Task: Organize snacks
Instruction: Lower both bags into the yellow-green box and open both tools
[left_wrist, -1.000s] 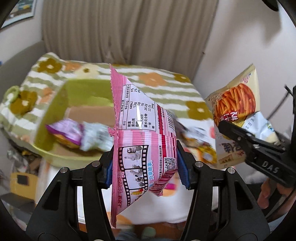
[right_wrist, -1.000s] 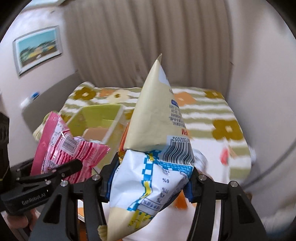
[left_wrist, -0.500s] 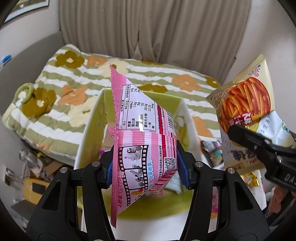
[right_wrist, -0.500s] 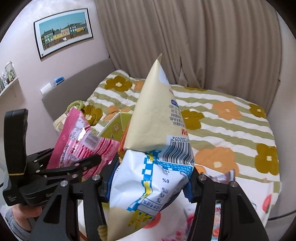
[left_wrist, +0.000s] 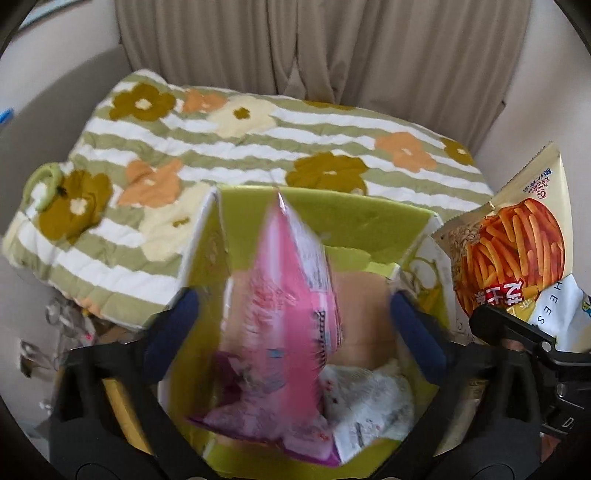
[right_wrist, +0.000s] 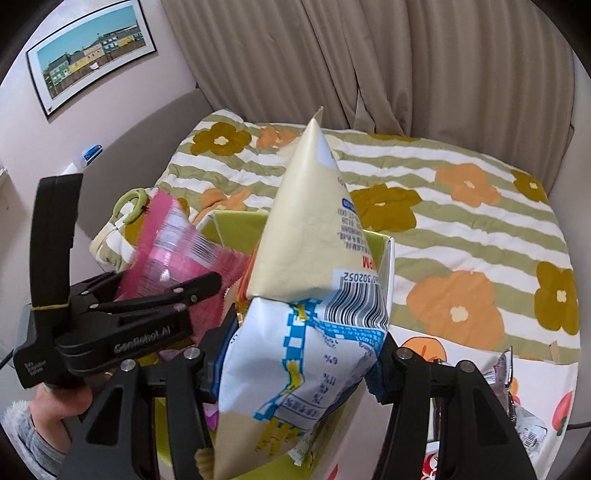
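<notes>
My left gripper (left_wrist: 295, 332) hangs over the open green box (left_wrist: 351, 218), its jaws opening wide. The pink snack bag (left_wrist: 291, 314) is blurred and loose between the blue pads (left_wrist: 173, 332), which do not touch it; its lower end is in the box. A purple packet (left_wrist: 229, 373) and a white packet (left_wrist: 373, 402) lie inside. My right gripper (right_wrist: 299, 365) is shut on a cream and blue bag of orange sticks (right_wrist: 314, 258), held upright above the box's right side (right_wrist: 384, 258). That bag (left_wrist: 517, 251) also shows at the right of the left wrist view.
The box stands beside a bed with a green-striped flowered quilt (right_wrist: 461, 206), with beige curtains (right_wrist: 369, 66) behind. Loose snack packets (right_wrist: 517, 391) lie on a white printed cloth at the lower right. Clutter (left_wrist: 55, 332) sits on the floor left of the box. A hand (right_wrist: 55, 402) holds the left gripper.
Both grippers have moved in over the green box. The left jaws have sprung wide and let go of the pink bag, which drops into the box. The right grip is unchanged.
</notes>
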